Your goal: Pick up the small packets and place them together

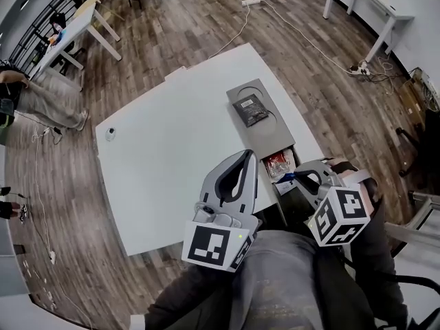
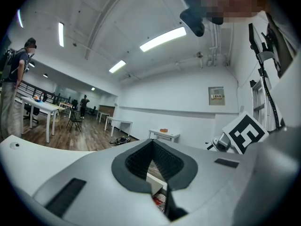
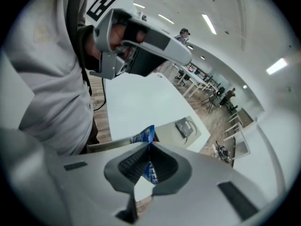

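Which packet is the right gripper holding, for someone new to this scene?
On the white table, at its right side, lies a grey tray. At its near end, the right gripper is shut on a blue packet. It alone is blue: the tray holds a red packet and a dark packet.

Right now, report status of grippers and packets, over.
Right gripper shut on blue packet. Left gripper shut, empty. Red packet and dark packet lie in gray tray. Nothing blocks the tray.
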`<state>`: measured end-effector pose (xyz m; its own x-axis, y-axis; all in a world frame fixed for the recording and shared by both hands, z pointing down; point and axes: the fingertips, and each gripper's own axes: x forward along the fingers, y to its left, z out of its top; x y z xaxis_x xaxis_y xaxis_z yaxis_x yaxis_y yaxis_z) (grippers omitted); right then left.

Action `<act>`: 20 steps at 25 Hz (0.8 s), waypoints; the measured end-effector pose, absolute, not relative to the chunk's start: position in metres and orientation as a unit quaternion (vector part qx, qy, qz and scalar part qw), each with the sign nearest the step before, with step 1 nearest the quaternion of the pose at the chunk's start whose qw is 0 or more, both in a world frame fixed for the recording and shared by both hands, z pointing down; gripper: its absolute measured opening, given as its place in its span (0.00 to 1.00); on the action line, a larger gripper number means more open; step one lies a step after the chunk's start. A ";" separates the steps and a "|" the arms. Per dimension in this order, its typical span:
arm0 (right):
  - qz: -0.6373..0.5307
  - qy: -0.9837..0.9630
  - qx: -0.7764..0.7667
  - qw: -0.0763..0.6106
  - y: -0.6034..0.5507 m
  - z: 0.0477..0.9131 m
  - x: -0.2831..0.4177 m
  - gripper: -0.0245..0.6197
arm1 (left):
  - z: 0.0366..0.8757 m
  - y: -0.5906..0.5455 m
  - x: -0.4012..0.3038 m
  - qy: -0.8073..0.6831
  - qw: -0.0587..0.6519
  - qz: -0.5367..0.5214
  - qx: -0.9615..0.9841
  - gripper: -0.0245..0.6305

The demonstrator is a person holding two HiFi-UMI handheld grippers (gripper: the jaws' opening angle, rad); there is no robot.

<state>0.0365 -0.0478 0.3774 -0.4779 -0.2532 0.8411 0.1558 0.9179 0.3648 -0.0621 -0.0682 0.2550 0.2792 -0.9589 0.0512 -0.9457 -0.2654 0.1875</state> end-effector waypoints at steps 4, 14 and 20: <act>-0.221 -0.839 0.045 0.495 -0.064 0.362 0.030 0.07 | 0.257 -0.068 -0.064 -0.605 0.090 -0.037 0.790 0.04; -0.235 -0.851 0.029 0.468 -0.105 0.350 -0.005 0.07 | 0.263 -0.080 -0.085 -0.637 0.105 -0.025 0.764 0.04; -0.221 -0.862 0.013 0.455 -0.143 0.359 -0.026 0.07 | 0.282 -0.093 -0.101 -0.658 0.134 -0.009 0.741 0.04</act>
<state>-0.0257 -0.1426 0.3594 -0.5856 -0.2232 0.7792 0.1795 0.9018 0.3932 -0.1011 -0.0931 0.2817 0.1333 -0.9776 0.1629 -0.9725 -0.0974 0.2116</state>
